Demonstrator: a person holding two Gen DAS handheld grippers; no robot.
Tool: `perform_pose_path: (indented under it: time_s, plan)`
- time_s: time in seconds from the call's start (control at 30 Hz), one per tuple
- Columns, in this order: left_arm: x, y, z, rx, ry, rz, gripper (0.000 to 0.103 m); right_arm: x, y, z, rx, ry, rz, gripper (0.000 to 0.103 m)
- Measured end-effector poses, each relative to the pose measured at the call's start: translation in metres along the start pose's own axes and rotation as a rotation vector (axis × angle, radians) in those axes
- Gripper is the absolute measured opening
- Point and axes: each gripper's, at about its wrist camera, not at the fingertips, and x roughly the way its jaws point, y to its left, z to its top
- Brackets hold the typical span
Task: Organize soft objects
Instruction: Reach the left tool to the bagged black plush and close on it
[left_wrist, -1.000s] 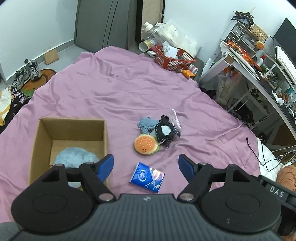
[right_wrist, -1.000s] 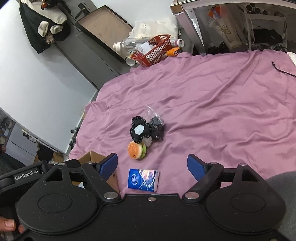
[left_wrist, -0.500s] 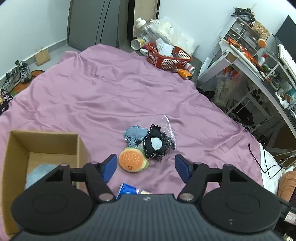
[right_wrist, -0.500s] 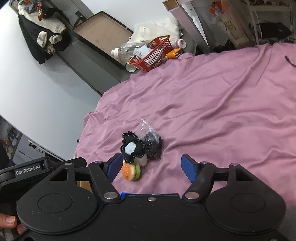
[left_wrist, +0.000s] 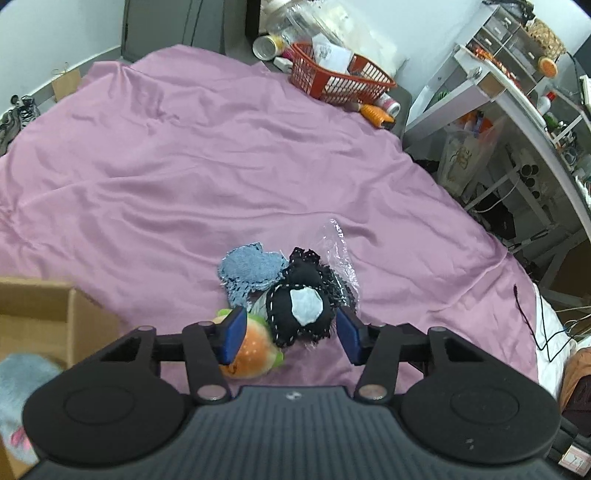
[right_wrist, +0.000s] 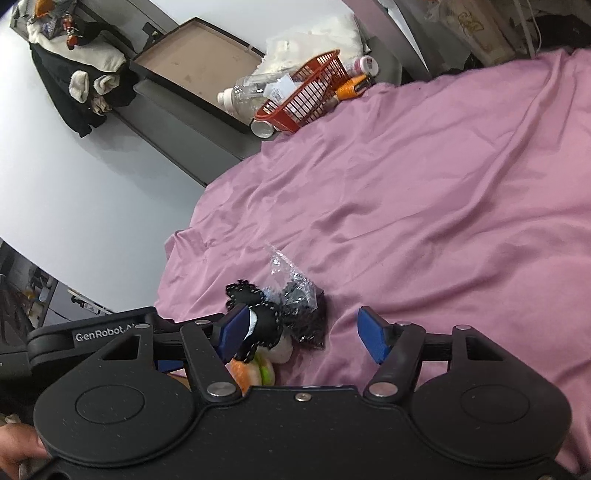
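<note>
We have brought the left gripper (left_wrist: 291, 330) down over the little pile within the last second; a moment ago it hung above the blue tissue pack, which has now slipped out of view beneath the tool. Its jaws stand apart, straddling the black stitched plush (left_wrist: 301, 308), with the burger plush (left_wrist: 251, 349) just behind the left pad; nothing is gripped yet. We judge this the approach to the next pick. The right gripper (right_wrist: 304, 332) has dropped low too, jaws spread and holding nothing, close by the same pile.

The denim patch (left_wrist: 251, 269) and a crinkled clear bag (left_wrist: 340, 247) touch the black plush; the cardboard box (left_wrist: 48, 314) sits to the left, a grey fluffy item (left_wrist: 22, 373) already inside, so some sorting is done.

All of this lies on a wrinkled mauve bedsheet (left_wrist: 184, 177); beyond its far edge stand a red basket (left_wrist: 340, 79) and bottles, with a cluttered desk (left_wrist: 524, 99) to the right.
</note>
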Motion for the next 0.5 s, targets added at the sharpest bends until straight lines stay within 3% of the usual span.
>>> perform_pose_path:
  time_s: [0.1, 0.17, 0.27, 0.37, 0.5]
  plan:
    - [0.015, 0.004, 0.004, -0.012, 0.017, 0.006, 0.052, 0.008, -0.004, 0.001, 0.012, 0.005, 0.008, 0.060]
    - [0.023, 0.008, 0.008, -0.034, 0.029, 0.001, 0.044, 0.014, -0.006, 0.001, 0.014, 0.013, 0.012, 0.059]
    - [0.032, 0.011, 0.012, -0.041, 0.047, -0.019, 0.041, 0.023, -0.009, 0.003, 0.020, 0.024, 0.015, 0.059]
    - [0.037, 0.009, 0.015, -0.029, 0.064, -0.052, 0.023, 0.030, -0.008, 0.005, 0.011, 0.025, 0.014, 0.056]
    - [0.036, 0.005, 0.017, -0.024, 0.062, -0.066, 0.016, 0.041, -0.009, 0.008, 0.016, 0.030, 0.008, 0.054]
